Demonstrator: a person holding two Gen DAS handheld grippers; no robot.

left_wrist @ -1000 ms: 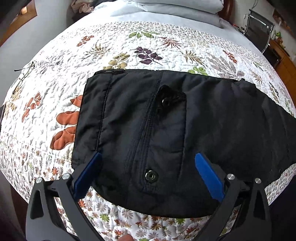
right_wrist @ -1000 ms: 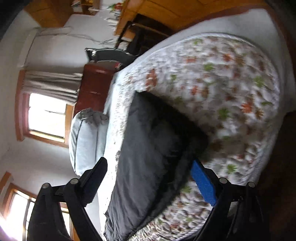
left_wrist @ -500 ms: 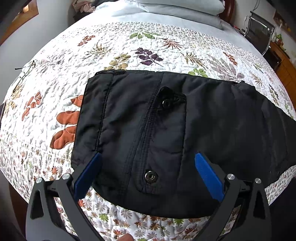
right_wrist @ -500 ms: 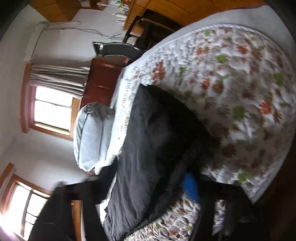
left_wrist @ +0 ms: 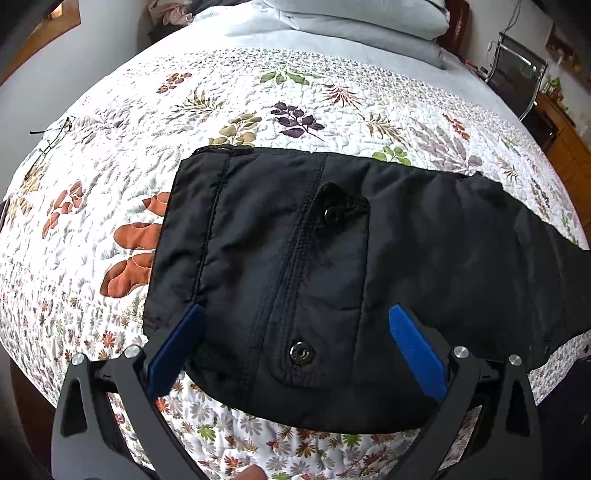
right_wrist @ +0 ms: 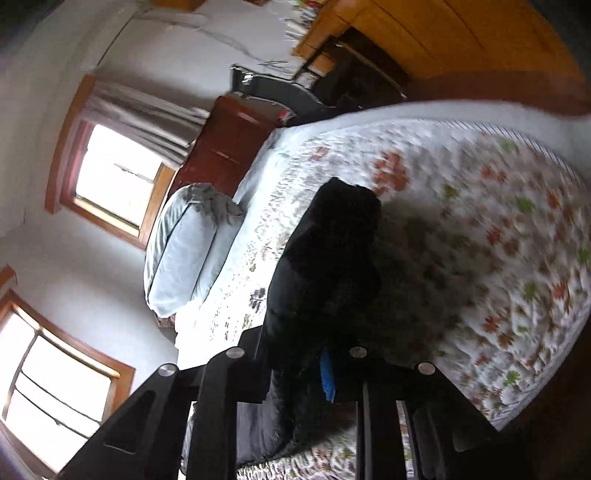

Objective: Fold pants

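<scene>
Black pants (left_wrist: 369, 266) lie flat across the floral quilt (left_wrist: 258, 92), waist at the left, fly and snap button (left_wrist: 302, 353) facing up. My left gripper (left_wrist: 295, 312) hovers open just above the near waist edge, its blue pads (left_wrist: 413, 347) wide apart on either side of the fly. In the right wrist view the leg end of the pants (right_wrist: 325, 258) rises off the quilt (right_wrist: 480, 221) in a dark hump. My right gripper (right_wrist: 295, 358) has its jaws closing, with that black cloth pinched between them. Only a sliver of its blue pad (right_wrist: 327, 373) shows.
Grey pillows (left_wrist: 351, 18) lie at the head of the bed. Eyeglasses (left_wrist: 48, 136) rest on the quilt at far left. A chair (left_wrist: 517, 74) and a wooden cabinet (left_wrist: 569, 147) stand beyond the right side. The right wrist view shows a pillow (right_wrist: 181, 258), windows (right_wrist: 114, 173) and a wooden nightstand (right_wrist: 221, 147).
My right gripper's jaws closed from wide open onto the pant leg end, then rose and rolled, lifting the cloth. The left gripper and the waist stayed put.
</scene>
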